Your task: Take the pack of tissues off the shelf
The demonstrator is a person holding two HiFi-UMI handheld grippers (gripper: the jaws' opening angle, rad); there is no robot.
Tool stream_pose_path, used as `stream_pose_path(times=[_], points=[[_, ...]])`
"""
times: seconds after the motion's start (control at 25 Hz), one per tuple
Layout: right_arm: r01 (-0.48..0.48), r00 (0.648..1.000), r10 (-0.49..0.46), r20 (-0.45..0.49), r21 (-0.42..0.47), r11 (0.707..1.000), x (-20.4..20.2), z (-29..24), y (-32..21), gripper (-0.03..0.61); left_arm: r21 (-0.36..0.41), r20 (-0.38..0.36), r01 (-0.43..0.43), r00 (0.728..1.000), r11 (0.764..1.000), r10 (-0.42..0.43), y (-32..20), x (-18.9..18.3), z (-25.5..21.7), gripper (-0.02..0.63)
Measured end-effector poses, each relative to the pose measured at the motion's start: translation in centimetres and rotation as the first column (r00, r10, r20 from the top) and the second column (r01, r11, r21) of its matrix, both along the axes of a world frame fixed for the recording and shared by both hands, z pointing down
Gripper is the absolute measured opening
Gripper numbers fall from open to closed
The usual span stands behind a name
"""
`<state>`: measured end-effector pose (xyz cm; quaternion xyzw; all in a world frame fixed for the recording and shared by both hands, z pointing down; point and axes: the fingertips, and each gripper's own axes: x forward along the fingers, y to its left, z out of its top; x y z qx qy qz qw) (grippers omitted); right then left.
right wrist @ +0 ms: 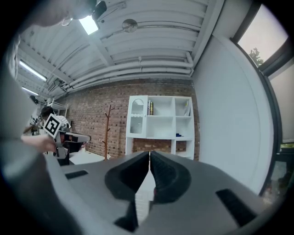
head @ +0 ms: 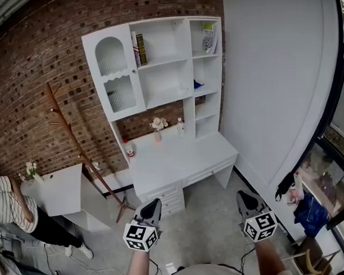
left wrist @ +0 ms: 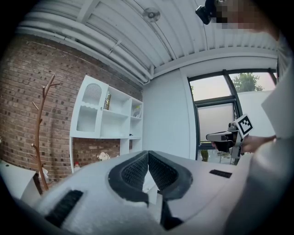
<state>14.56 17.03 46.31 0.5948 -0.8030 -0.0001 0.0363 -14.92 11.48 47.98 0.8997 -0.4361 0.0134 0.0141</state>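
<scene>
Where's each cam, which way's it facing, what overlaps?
Head view: on head, steeply down at shelf unit; left tongs, right tongs below.
Left gripper view: on left tongs, along shut jaws toward shelf unit; right tongs at right.
Right gripper view: on right tongs, along shut jaws toward shelf unit; left tongs at left.
Shared: shelf unit, all three.

Head view looks steeply down from afar; both gripper views face the same distant shelf unit [head: 165,78].

Left claw [head: 157,201] and right claw [head: 242,193] level and apart, each with jaws together, nothing between.
</scene>
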Motion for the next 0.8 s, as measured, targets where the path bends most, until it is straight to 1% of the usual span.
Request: stream_pose_path(times=[0.24, 0.56, 0.8], points=[[-0.004, 1.0, 0.004, 0.018, 0.01, 1.0, 1.2, -0.3, 0.1, 0.032, -0.004, 0.004, 0.006, 1.0, 1.0, -0.006, 0.5, 0.9, 0.0, 0.025], [0.019, 1.0, -0.019, 0.018, 0.01, 1.0, 3.3, 0.1, 0.5, 0.032, -0.009, 0.008, 0.035, 0.999, 0.999, -0.035, 1.4, 2.6, 0.6, 0.025], [0.047, 0.999, -0.047, 0.025, 0.002, 0.999, 5.2, 0.7, 0.8, 0.034, -0.012, 0.004, 0.053, 0.999, 0.999, -0.053, 2.4, 4.6, 0.9, 0.025]])
